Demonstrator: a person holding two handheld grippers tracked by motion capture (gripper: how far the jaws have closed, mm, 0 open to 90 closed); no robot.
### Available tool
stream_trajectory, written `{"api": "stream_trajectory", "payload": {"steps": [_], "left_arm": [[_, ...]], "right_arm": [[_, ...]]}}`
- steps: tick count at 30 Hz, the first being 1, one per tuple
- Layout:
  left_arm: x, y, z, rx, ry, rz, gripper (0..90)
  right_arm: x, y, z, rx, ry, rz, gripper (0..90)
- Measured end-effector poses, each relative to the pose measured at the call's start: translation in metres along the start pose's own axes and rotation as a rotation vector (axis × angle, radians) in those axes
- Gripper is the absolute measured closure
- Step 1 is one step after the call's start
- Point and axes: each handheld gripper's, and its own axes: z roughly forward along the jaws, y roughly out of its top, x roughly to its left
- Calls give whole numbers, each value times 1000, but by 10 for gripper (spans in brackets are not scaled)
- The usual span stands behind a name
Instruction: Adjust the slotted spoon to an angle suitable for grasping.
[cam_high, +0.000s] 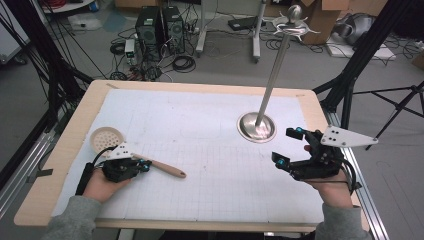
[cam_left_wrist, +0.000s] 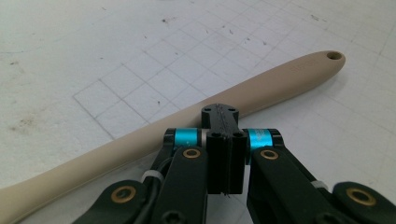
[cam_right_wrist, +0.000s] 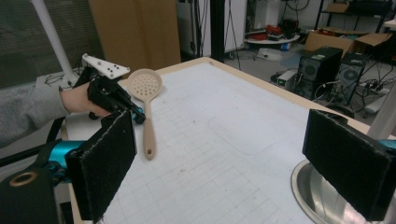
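Table (cam_high: 75, 130): I see a wooden top under a white gridded mat, with both of my hands coming in from the near edge.

Stand (cam_high: 256, 126): a round steel base near the right of the mat with a tall pole rising to a pronged top; it is well apart from the spoon.

Slotted spoon (cam_high: 150, 162): beige, lying flat at the left of the mat, perforated bowl toward the left edge, handle pointing toward the middle.

Right gripper (cam_high: 289, 146): jaws spread wide with nothing between them, hovering just right of the steel base.

Left gripper (cam_high: 145, 165): jaws pressed fully together, tips right at the spoon's handle, with the handle passing behind the closed tips (so I read it as clenched on nothing, not grasping).

Risk one: if I push on with the jaws clenched, I judge they will shove or spin the handle across the mat instead of taking it; the smooth handle on a flat mat offers little to catch.

Risk two: the wide right jaws sit close to the base, so a careless sweep could knock the pole.

View difference: the left gripper view shows the closed pads (cam_left_wrist: 224, 154) meeting in front of the handle and the hanging hole at its end; the high view hides that contact under the hand, yet it alone lays out spoon, stand and both grippers together. The right gripper view shows the spoon's bowl (cam_right_wrist: 145, 84) clearly beside the left hand.
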Motion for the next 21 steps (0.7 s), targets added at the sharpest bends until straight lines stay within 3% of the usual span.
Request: {"api": "stream_trajectory", "payload": {"steps": [2, 5, 8, 9, 13, 21], "left_arm": [[0, 0, 0, 1, 4, 2, 894], [2, 1, -7, -39, 25, 3, 894], [11, 4, -17, -75, 91, -9, 894], [18, 3, -22, -95, 124, -33, 894], [27, -1, -23, -82, 158, -51, 894], [37, 0, -12, -64, 194, -20, 894]], "right_arm": [[0, -1, -2, 5, -4, -3, 89], [0, -1, -3, 2, -5, 1, 89], [-1, -1, -1, 4, 1, -1, 88], [-1, -2, 1, 8, 4, 3, 88], [0, -4, 5, 23, 9, 2, 88], [5, -7, 2, 49, 5, -1, 88]]}}
